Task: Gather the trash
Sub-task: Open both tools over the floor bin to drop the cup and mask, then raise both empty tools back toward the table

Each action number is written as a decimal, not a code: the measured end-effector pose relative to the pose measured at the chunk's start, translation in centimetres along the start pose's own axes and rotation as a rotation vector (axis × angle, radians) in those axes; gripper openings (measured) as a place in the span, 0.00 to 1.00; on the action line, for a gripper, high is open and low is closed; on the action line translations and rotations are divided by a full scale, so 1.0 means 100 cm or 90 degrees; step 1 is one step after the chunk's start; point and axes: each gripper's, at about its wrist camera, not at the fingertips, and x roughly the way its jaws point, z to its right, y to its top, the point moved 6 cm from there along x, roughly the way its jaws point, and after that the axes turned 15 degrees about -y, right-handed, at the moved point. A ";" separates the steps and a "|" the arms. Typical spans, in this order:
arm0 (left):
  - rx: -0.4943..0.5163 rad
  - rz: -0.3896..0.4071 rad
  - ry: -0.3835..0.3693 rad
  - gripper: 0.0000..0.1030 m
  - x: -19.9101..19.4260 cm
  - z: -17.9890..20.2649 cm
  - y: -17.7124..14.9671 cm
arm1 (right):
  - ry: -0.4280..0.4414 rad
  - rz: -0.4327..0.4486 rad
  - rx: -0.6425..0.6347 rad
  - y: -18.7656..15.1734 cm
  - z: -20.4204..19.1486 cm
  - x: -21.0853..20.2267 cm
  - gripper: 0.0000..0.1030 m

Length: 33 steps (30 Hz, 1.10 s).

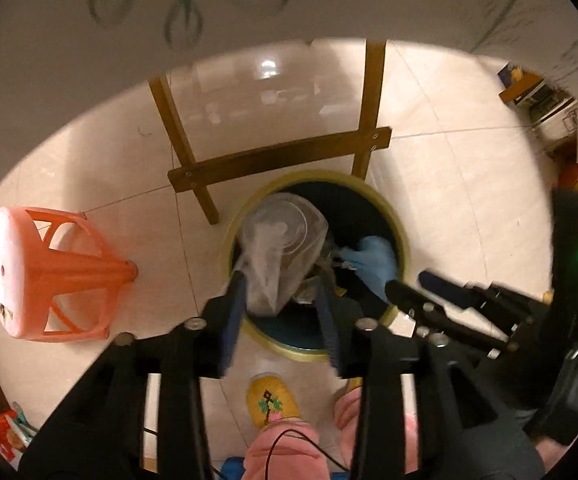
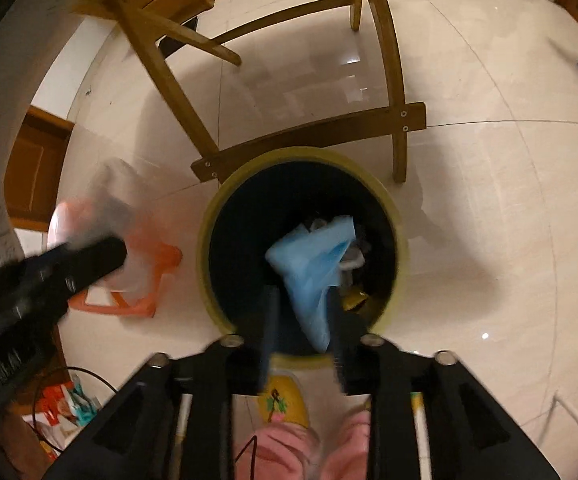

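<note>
I held a clear bag and blue wrapper over the bin at frame centre, each hand-held gripper clamped; dropping both remained.

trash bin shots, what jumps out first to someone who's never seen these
The round yellow-rimmed bin sits on the pale tiled floor beneath a wooden chair. Over its mouth the right gripper dangles a bright blue cloth, the left gripper a clear plastic bag. An orange stool stands left.
</note>
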 end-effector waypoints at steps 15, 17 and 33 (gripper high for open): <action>0.037 0.025 0.008 0.44 -0.035 0.012 0.014 | -0.009 0.021 0.020 0.015 0.006 -0.037 0.44; 0.043 0.029 0.001 0.44 -0.052 0.017 0.016 | -0.014 0.018 0.024 0.012 0.007 -0.051 0.44; 0.105 0.099 -0.030 0.44 -0.240 0.068 0.018 | -0.020 0.048 0.030 -0.003 -0.001 -0.236 0.49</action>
